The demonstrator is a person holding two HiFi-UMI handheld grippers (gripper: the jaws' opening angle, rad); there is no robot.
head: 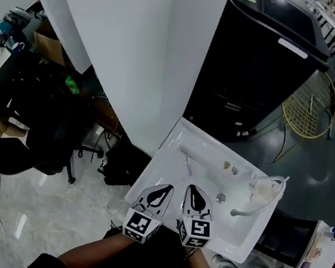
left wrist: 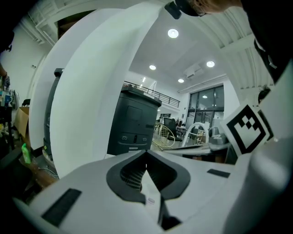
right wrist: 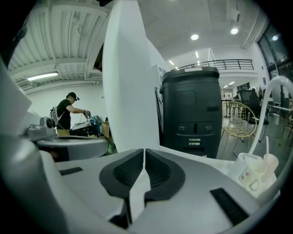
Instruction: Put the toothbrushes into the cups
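Head view: The left claw point(head: 159, 194) and the right claw point(head: 198, 200) sit side by side at the near edge of a white sink point(head: 211, 159). A white toothbrush point(head: 188, 164) lies flat in the sink, just ahead of both claws and a bit nearer the right one. Its long side points mostly away from the person. The cups point(head: 265, 190) stand off to the right, near the tap point(head: 245, 209).

Left gripper view: This claw is pinched closed on nothing. No toothbrush shows here.

Right gripper view: This claw is closed and empty too. The cups sit low on the right. I think the right claw has the shorter reach.
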